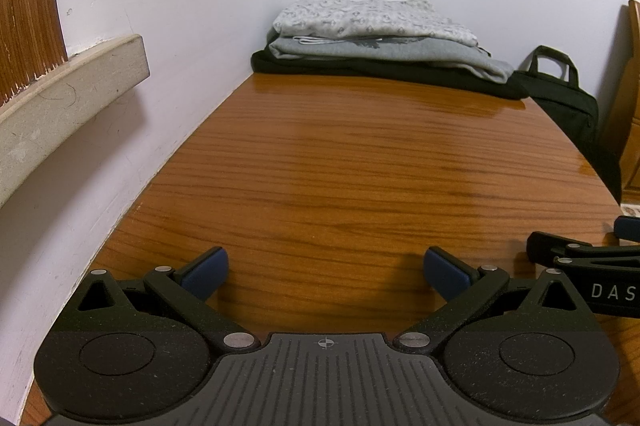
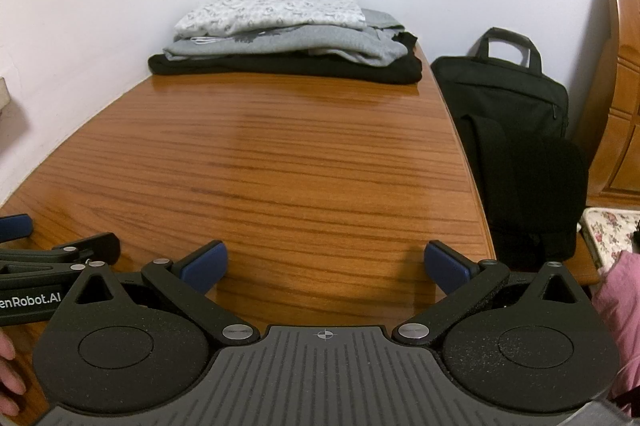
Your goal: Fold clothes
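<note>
A stack of folded clothes (image 1: 376,41) (image 2: 288,33) rests at the far end of the wooden table (image 1: 340,165) (image 2: 260,153). A patterned white garment (image 1: 372,17) (image 2: 276,10) lies on top, a grey one (image 1: 400,51) (image 2: 296,43) under it, a black one (image 1: 380,71) (image 2: 288,67) at the bottom. My left gripper (image 1: 326,272) stands open over the near end, nothing between its blue pads. My right gripper (image 2: 326,266) is open too, beside it, also far from the stack and holding nothing.
A white wall (image 1: 180,25) runs along the table's left side, with a beige ledge (image 1: 68,97). A black bag (image 2: 516,113) leans off the right edge, next to wooden furniture (image 2: 620,85). A floral cushion (image 2: 612,230) and a pink sleeve (image 2: 620,306) are at right.
</note>
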